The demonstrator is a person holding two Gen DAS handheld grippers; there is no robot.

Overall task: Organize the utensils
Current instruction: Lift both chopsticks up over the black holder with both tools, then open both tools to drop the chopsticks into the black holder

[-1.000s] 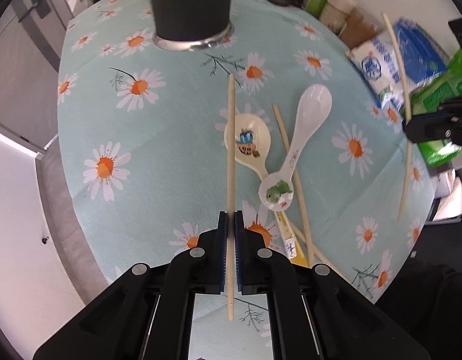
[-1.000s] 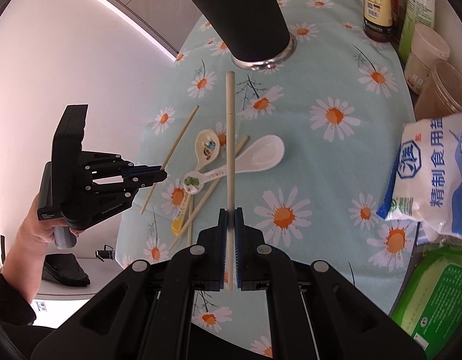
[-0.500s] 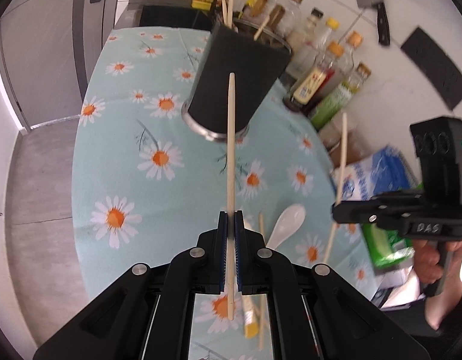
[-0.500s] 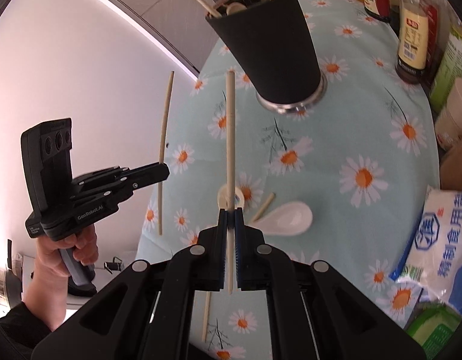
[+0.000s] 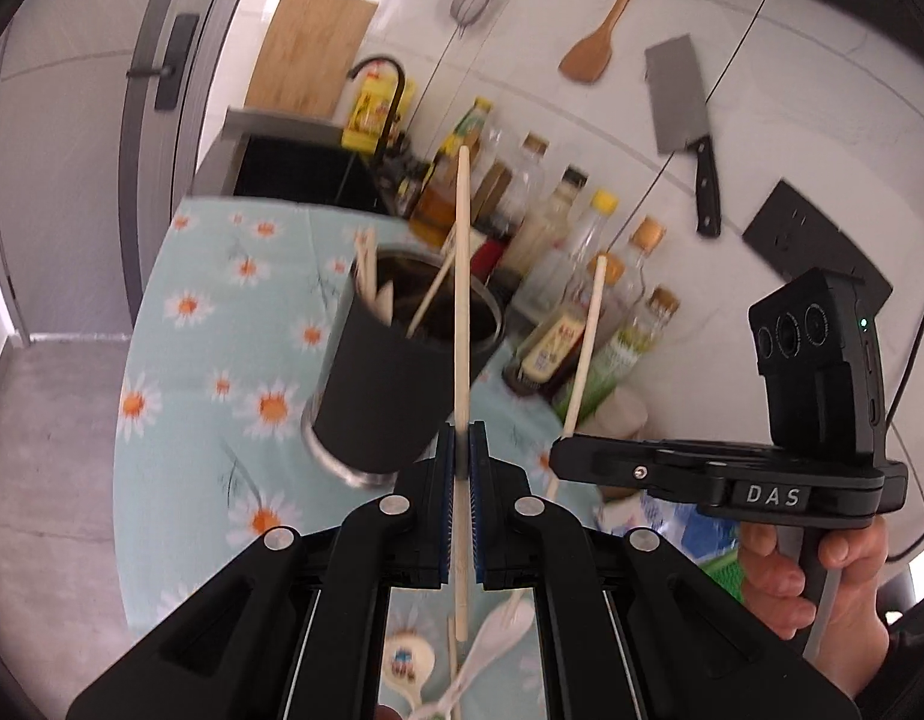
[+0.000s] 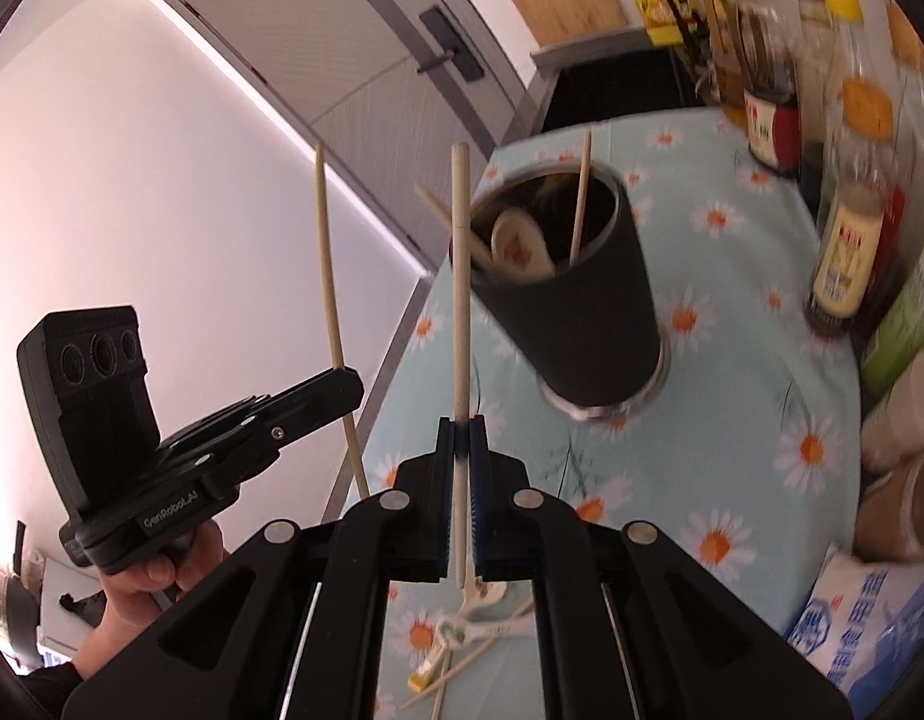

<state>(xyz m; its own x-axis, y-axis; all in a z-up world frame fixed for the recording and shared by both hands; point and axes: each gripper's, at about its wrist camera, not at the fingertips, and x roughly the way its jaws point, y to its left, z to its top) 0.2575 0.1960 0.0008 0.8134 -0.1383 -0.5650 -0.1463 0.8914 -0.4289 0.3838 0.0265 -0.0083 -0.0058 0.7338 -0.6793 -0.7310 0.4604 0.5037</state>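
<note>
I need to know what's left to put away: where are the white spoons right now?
The white spoons lie on the daisy tablecloth among loose chopsticks, low in both wrist views under the grippers, on the near side of the black utensil cup.

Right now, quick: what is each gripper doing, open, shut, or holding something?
Left gripper: shut on a pale wooden chopstick.
Right gripper: shut on a second pale wooden chopstick.

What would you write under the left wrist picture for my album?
Left gripper and right gripper each hold a chopstick near the black utensil cup.
</note>
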